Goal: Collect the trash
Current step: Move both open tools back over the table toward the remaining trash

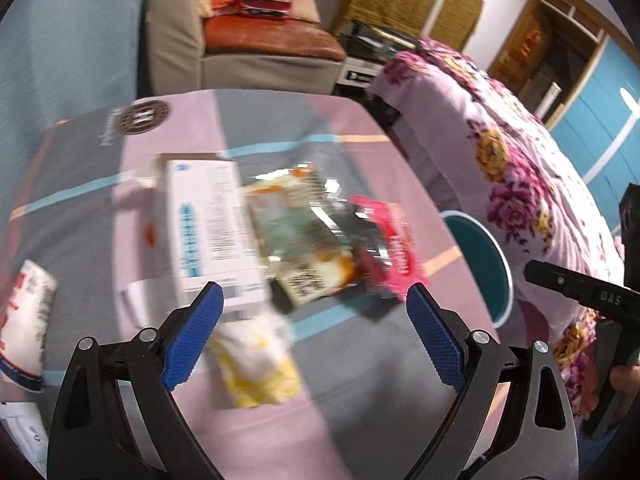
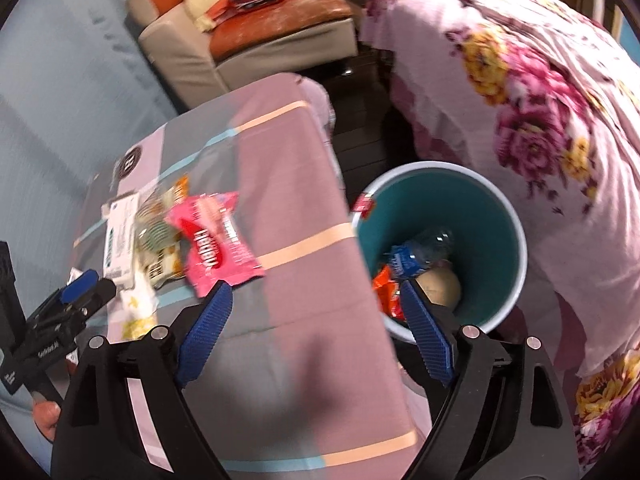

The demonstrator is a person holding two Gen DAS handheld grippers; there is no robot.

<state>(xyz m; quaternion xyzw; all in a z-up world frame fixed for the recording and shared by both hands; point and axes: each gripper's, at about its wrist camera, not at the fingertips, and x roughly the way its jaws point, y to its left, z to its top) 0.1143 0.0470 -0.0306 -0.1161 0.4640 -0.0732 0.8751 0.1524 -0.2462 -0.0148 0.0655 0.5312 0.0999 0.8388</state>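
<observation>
My left gripper [image 1: 316, 296] is open above the cloth-covered table [image 1: 360, 380], with nothing between its blue pads. Just beyond it lie a white and blue box [image 1: 208, 224], a clear crumpled wrapper [image 1: 296, 216], a pink snack packet [image 1: 394, 248] and a yellow and white wrapper [image 1: 256, 364]. My right gripper [image 2: 316, 292] is open and empty at the table's right edge, beside the teal bin [image 2: 496, 216]. In the bin lie a crushed bottle with a blue label [image 2: 420, 252], an orange wrapper [image 2: 386, 292] and a tan round thing [image 2: 440, 286]. The pink snack packet [image 2: 216, 240] is left of the right gripper.
A white roll-shaped pack [image 1: 24, 320] lies at the table's left edge. A flowered bedspread [image 2: 540, 120] hangs right of the bin. A beige armchair [image 1: 240, 40] with an orange seat stands behind the table. A hand [image 2: 46, 416] holds the left gripper's handle.
</observation>
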